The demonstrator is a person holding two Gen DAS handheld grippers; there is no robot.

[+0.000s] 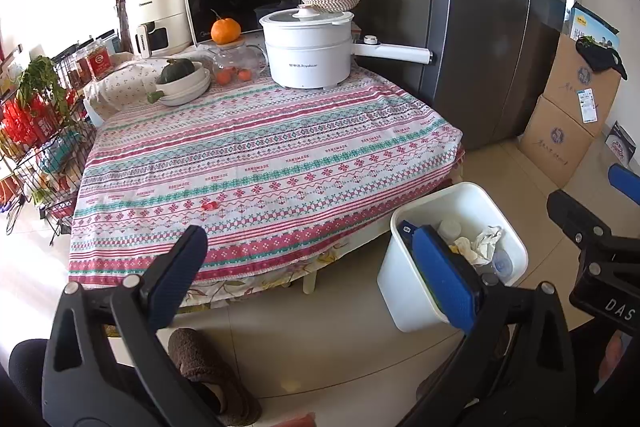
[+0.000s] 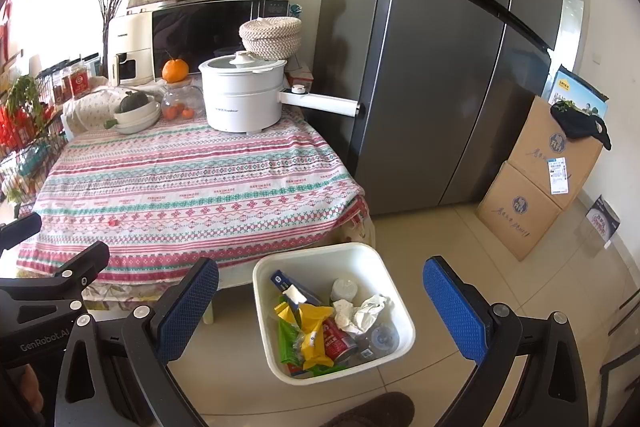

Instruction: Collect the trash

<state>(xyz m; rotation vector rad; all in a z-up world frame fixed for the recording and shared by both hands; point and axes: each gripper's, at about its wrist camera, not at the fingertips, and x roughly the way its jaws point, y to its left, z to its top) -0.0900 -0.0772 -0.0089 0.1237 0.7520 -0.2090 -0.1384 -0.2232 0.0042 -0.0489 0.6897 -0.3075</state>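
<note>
- A white trash bin (image 2: pixel 334 311) stands on the tiled floor just beside the corner of the bench (image 2: pixel 192 187), holding a red can (image 2: pixel 338 341), yellow and green wrappers (image 2: pixel 312 331), crumpled white paper (image 2: pixel 362 311) and a clear bottle (image 2: pixel 380 341).
- The right gripper (image 2: pixel 320 311) hangs above the bin, fingers spread wide and holding nothing.
- The left gripper (image 1: pixel 316 271) is likewise released and empty, one blue pad (image 1: pixel 444 275) overlapping the bin's near rim in the left wrist view.
- On the patterned tablecloth, a small red scrap (image 1: pixel 210 205) lies near the front edge; a white electric pot (image 1: pixel 308 47) sits at the back.
</note>
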